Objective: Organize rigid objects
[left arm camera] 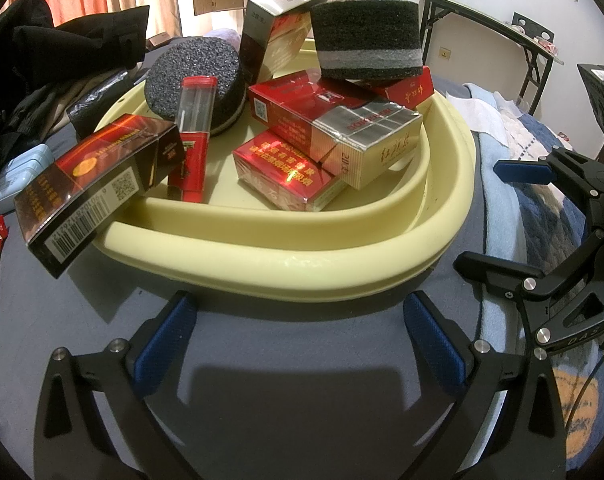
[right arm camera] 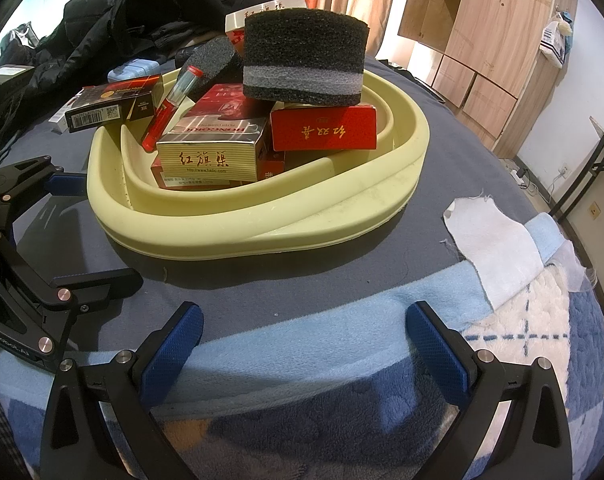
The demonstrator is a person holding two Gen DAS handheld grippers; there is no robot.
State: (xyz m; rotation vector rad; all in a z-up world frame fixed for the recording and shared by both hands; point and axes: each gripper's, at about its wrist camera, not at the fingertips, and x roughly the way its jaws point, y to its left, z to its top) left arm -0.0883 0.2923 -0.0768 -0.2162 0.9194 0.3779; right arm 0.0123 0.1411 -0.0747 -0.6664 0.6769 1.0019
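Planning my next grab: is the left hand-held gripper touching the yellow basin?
Apart. In the left wrist view the open left hand-held gripper sits short of the yellow basin, with grey bedcover visible between fingertips and rim.

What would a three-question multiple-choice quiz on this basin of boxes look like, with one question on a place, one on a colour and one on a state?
1. Where does the striped sponge sit?
A. on top of the boxes in the basin
B. on the blanket beside the basin
C. between gripper fingers

2. What colour is the basin?
A. blue
B. pale yellow
C. black

3. How do the left gripper and the right gripper stand?
A. both open and holding nothing
B. both shut on a box
C. one open, one shut on the red tube

Answers: 1 A, it rests on a red box at the top of the pile. 2 B, its rim is pale yellow in both views. 3 A, each pair of blue pads is spread apart with only bedding between them.
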